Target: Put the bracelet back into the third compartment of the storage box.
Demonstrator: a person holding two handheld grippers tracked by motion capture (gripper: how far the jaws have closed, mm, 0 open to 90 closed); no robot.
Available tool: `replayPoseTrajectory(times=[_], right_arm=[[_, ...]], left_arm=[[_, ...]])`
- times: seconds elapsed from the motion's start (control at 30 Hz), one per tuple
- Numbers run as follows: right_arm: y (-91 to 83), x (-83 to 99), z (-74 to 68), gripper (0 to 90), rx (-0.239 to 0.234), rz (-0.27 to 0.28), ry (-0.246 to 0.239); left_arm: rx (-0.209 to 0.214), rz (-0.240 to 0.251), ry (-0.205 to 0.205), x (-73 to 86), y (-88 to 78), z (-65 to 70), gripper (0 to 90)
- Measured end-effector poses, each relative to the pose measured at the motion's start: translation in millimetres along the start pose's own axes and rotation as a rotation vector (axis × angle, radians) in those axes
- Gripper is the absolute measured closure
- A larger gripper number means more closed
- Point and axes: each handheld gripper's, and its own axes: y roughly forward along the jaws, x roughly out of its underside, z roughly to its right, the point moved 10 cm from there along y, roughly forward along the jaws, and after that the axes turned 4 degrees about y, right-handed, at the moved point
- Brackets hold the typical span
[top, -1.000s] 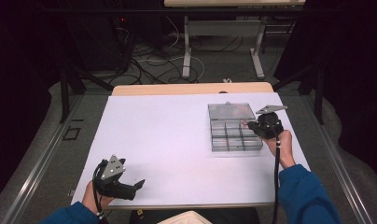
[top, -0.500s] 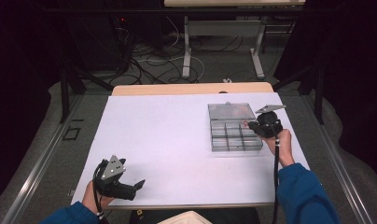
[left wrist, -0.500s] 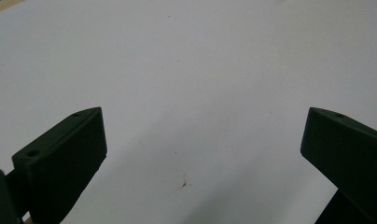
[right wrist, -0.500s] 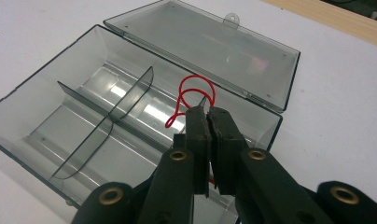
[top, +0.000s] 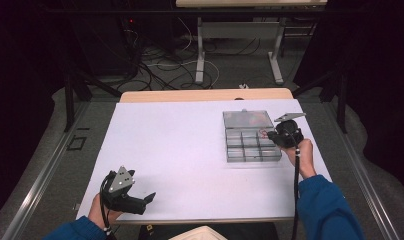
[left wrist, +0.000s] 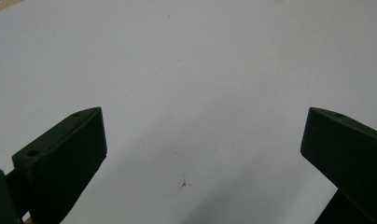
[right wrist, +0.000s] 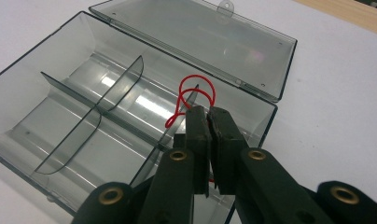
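Observation:
A clear grey plastic organiser box (top: 252,145) lies open at the right of the white table, its lid (top: 247,119) folded flat behind it. In the right gripper view the box (right wrist: 84,121) shows curved dividers and several bare compartments. My right gripper (right wrist: 208,116) is shut on a thin red wire (right wrist: 192,95), whose loops hang over a compartment at the box's right end. From above, the right gripper (top: 268,134) sits at the box's right edge. My left gripper (top: 151,197) rests near the table's front left edge, and its view shows it (left wrist: 203,140) open over bare tabletop.
The white table (top: 180,150) has a wooden strip (top: 205,95) along its far edge. Cables and table legs (top: 200,50) lie on the floor beyond. A pale object (top: 197,234) sits at the bottom edge by the person.
The right gripper has edged slightly toward the box; the left gripper has stayed put.

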Motion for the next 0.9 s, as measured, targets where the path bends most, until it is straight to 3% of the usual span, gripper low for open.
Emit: replayPoseTrajectory(times=[0.53, 0.9], right_arm=[[4.4, 2.7, 3.2, 87.1, 0.016, -0.019, -0.018], [16.6, 6.8, 4.8, 87.0, 0.039, -0.062, -0.033]], left_arm=[[-0.002, -0.001, -0.002, 0.6, -0.4, 0.2, 0.3], [-0.003, -0.002, -0.001, 0.6, -0.6, 0.3, 0.3]])
